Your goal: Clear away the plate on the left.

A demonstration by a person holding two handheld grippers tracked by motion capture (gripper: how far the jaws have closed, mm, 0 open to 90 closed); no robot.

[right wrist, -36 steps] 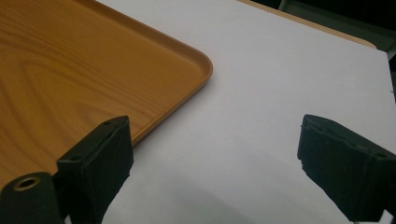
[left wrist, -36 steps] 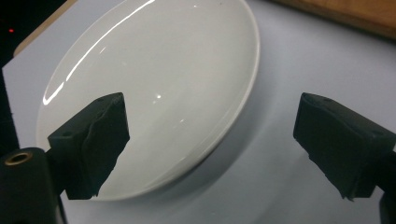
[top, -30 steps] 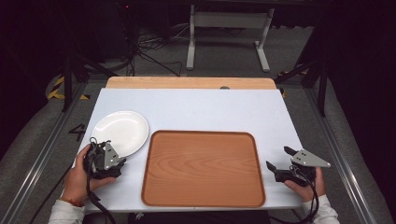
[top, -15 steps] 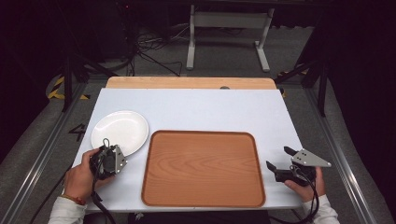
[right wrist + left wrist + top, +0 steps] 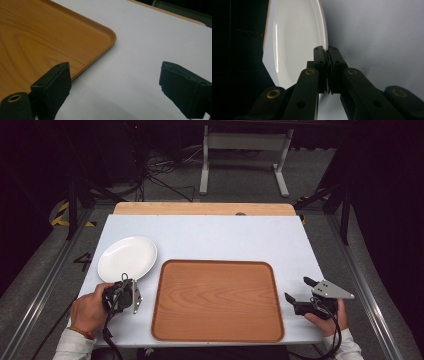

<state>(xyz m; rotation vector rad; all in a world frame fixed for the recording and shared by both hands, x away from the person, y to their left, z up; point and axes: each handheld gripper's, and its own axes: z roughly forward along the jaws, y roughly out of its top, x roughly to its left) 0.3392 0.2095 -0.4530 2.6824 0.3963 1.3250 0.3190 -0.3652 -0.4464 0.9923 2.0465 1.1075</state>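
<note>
Now that my left claw (image 5: 327,53) has just been closing and pinches the plate's (image 5: 294,37) rim, I'd lift level toward the tray (image 5: 217,300). My right claw (image 5: 113,87) gapes empty.

A wooden tray (image 5: 217,300) lies flat on the bench (image 5: 225,237), near its front edge and in the middle. The bench has a pale grey top, with a strip of light wood (image 5: 200,208) along the far edge. Behind it, on the dark floor, stand a grey metal frame (image 5: 242,145) and some loose cables (image 5: 165,165).
</note>
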